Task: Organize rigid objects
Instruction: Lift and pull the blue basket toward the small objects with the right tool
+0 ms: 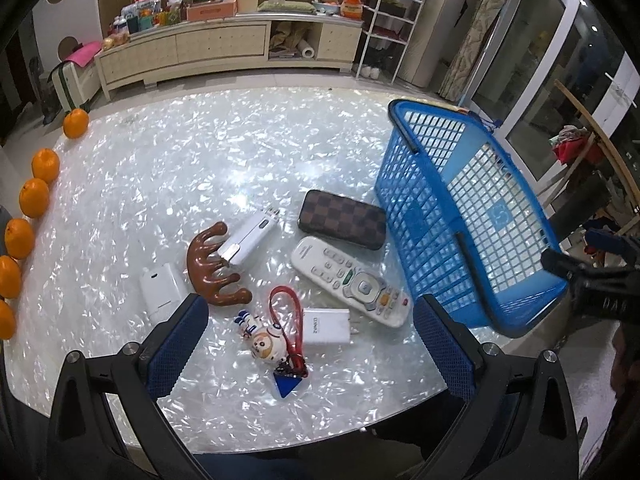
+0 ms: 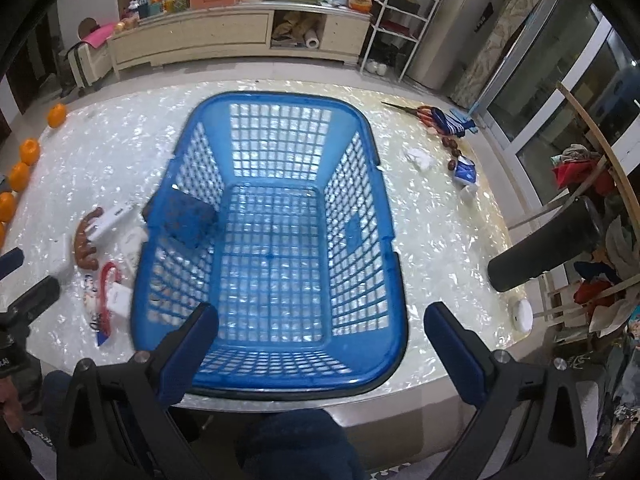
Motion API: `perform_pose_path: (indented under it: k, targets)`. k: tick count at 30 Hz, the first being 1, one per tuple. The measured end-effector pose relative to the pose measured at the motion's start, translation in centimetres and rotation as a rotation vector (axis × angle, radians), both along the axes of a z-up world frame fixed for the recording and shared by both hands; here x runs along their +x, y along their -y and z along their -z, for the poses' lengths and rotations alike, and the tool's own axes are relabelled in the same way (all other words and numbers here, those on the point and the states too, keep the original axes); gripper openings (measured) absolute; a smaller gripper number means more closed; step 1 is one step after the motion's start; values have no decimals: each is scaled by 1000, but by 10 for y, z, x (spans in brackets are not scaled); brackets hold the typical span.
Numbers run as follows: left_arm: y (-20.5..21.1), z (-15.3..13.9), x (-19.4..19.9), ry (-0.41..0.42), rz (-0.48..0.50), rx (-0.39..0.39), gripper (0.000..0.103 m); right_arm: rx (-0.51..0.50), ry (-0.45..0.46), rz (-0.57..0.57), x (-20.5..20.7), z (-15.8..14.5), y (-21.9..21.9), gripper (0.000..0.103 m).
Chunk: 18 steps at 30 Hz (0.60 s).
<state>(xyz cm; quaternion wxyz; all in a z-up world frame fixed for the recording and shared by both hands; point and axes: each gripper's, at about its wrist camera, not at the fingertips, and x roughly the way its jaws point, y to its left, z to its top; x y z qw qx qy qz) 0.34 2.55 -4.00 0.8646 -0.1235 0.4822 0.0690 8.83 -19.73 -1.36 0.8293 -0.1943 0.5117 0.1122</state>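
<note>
A blue mesh basket [image 2: 272,232] stands empty on the table; it also shows at the right of the left wrist view [image 1: 472,220]. Left of it lie a white remote [image 1: 350,282], a checkered brown wallet [image 1: 342,220], a white charger [image 1: 326,326], an astronaut figure keychain with red strap [image 1: 266,338], a brown claw-shaped massager [image 1: 214,268], a white stick device [image 1: 250,236] and a white box [image 1: 160,290]. My left gripper [image 1: 308,344] is open above the keychain and charger. My right gripper [image 2: 320,344] is open over the basket's near rim.
Several oranges [image 1: 34,198] line the table's left edge. Scissors [image 2: 420,114], a blue-white packet [image 2: 466,172], dates and a white tissue [image 2: 418,158] lie at the far right. A black cylinder [image 2: 544,240] and a white disc [image 2: 522,314] sit at the right edge.
</note>
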Motion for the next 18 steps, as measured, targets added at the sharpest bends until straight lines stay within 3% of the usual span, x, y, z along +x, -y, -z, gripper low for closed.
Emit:
perform_pose_path:
  k: [11, 17, 18]
  targets:
    - [-12, 25, 7, -52, -10, -1, 103, -54, -95, 22, 34, 25, 18, 103]
    - [-12, 37, 12, -77, -6, -7, 103, -12, -185, 18, 47, 39, 27, 103]
    - [-12, 38, 12, -80, -5, -8, 103, -10, -201, 17, 48, 42, 28, 98]
